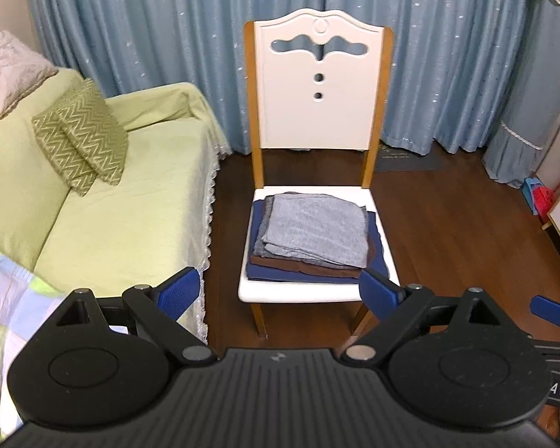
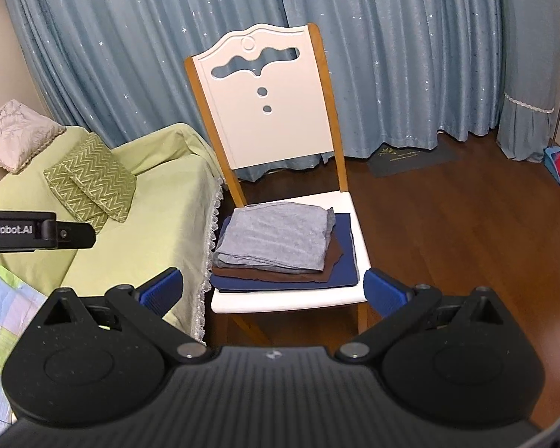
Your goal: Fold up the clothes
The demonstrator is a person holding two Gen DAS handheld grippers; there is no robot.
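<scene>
Three folded garments sit stacked on the white seat of the white-and-tan wooden chair (image 1: 319, 86) in front of you: a grey knit piece (image 1: 317, 229) on top, a brown cloth (image 1: 310, 267) under it, and a navy blue cloth (image 1: 265, 272) at the bottom, its edges showing past the other two. Your left gripper (image 1: 280, 291) hangs in the air just short of the chair's front edge, its blue-padded fingers (image 1: 179, 293) spread wide and holding nothing. Your right gripper (image 2: 272, 287) is likewise just short of the chair, fingers (image 2: 384, 291) spread wide and empty; its blue tip shows at the right edge of the left wrist view. Left of the chair, just beside it, stands a sofa under a pale green lace-edged cover (image 1: 138, 201), with two green zigzag cushions (image 1: 84, 138) leaning on its back. Behind the chair hang light blue speckled curtains (image 1: 149, 30), and under it lies dark wooden floor (image 1: 448, 231).
</scene>
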